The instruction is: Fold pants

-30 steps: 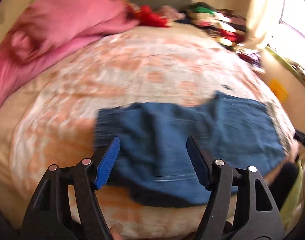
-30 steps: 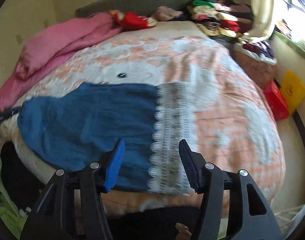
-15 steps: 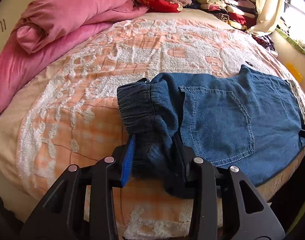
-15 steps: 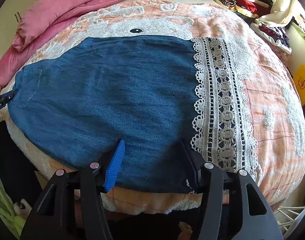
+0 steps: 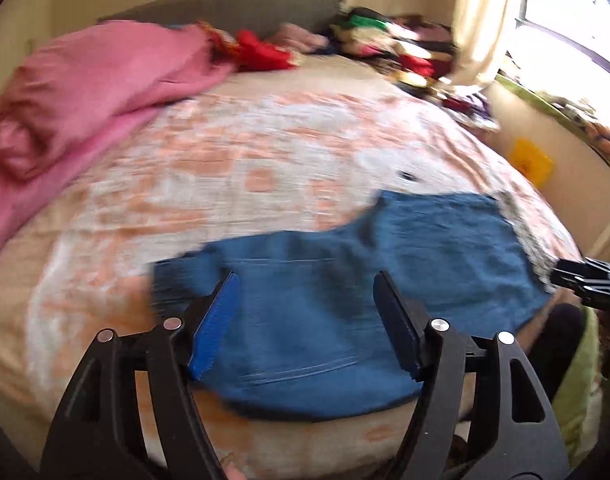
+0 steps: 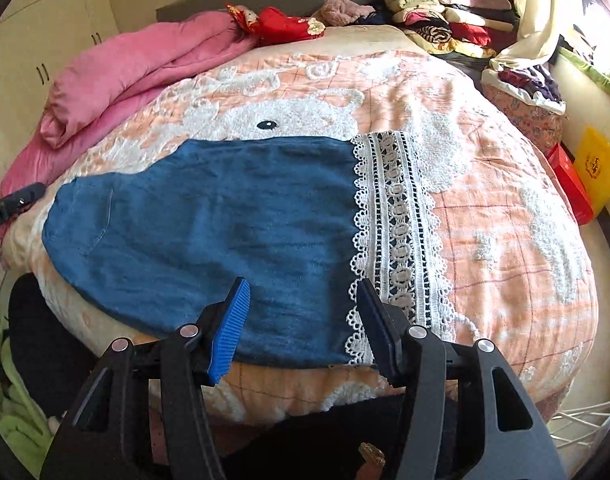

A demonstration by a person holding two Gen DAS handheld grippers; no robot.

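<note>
Blue denim pants (image 6: 209,232) with a wide white lace hem (image 6: 393,232) lie flat across the near edge of the bed, waist to the left, hem to the right. In the blurred left wrist view the pants (image 5: 345,288) lie under my left gripper (image 5: 305,312), which is open and empty above the waist end. My right gripper (image 6: 301,316) is open and empty, hovering over the near edge of the leg beside the lace. The right gripper's tip (image 5: 585,280) shows at the right edge of the left wrist view; the left gripper's tip (image 6: 13,204) shows at the right wrist view's left edge.
An orange and white bedspread (image 6: 505,220) covers the bed. A pink duvet (image 6: 137,68) is bundled at the back left. Stacked clothes (image 6: 445,16) sit at the back right. Red and yellow boxes (image 6: 585,176) stand on the floor at right.
My left gripper was shut on the bunched waist half a second ago; it is now open and pulled back, and the waist lies flat. My right gripper has lifted and backed off a little.
</note>
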